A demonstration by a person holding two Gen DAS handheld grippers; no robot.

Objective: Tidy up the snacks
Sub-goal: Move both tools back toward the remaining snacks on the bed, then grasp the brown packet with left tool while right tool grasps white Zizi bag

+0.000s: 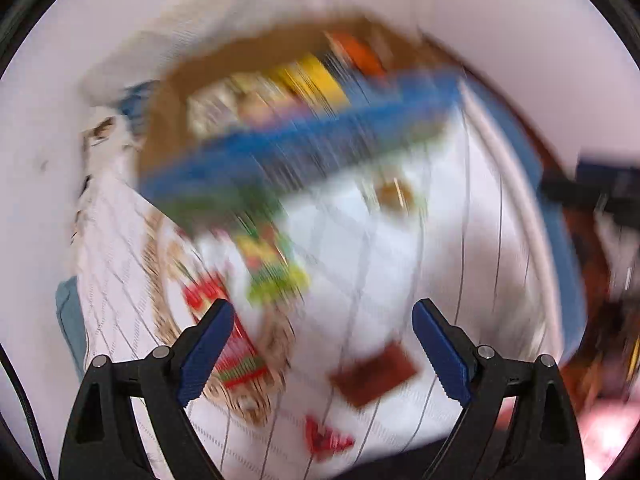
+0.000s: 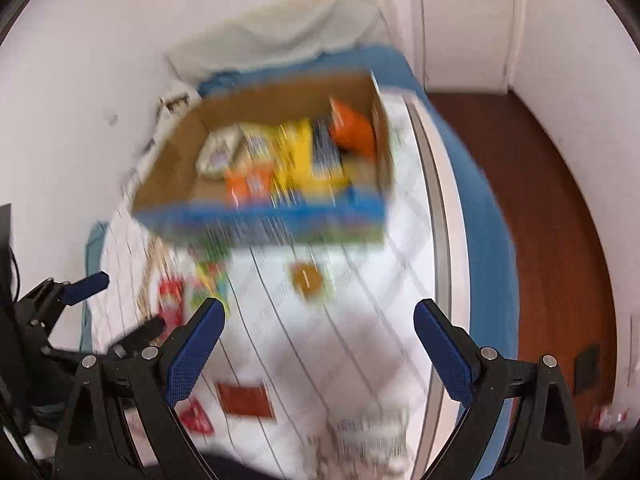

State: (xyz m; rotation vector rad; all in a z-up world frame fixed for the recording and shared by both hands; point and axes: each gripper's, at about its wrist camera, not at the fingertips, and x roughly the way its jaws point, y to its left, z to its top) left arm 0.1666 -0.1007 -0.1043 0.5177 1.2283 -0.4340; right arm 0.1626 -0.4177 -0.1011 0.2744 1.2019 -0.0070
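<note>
Left wrist view: the picture is heavily smeared. The left gripper [image 1: 323, 320] has its blue fingers [image 1: 208, 344] spread wide apart with nothing between them. Under and ahead of them lies a white sheet with thin dark lines [image 1: 400, 248], covering what looks like a bed with a blue edge [image 1: 560, 280] running along the right. Well ahead of the fingers sits an open cardboard box [image 1: 172, 112] with a blue front [image 1: 304, 136]; inside it are blurred snack packs, a yellow one [image 1: 316, 76] and an orange one [image 1: 360, 54] among them. Loose on the sheet are a dark red flat packet [image 1: 372, 376] between the fingers and toward the right one, a red packet [image 1: 326, 438] nearer the camera, a red and green packet [image 1: 236, 356] just beside the left finger, and a yellow-green packet [image 1: 272, 268] ahead of that.

Right wrist view: also blurred, though less so. The right gripper [image 2: 319, 320] has its fingers [image 2: 196, 348] wide apart, holding nothing. The box [image 2: 176, 160] stands well ahead, slightly left of centre, holding yellow [image 2: 300, 152], orange [image 2: 354, 132] and pale packs. A round brown snack [image 2: 306, 278] lies on the sheet [image 2: 360, 320] between the box and the fingers. The dark red packet [image 2: 246, 400] lies near the left finger, with a red one [image 2: 196, 420] beside it. Left of the fingers, the other gripper [image 2: 120, 304] shows, its fingers apart. Brown floor [image 2: 560, 220] lies to the right.
</note>
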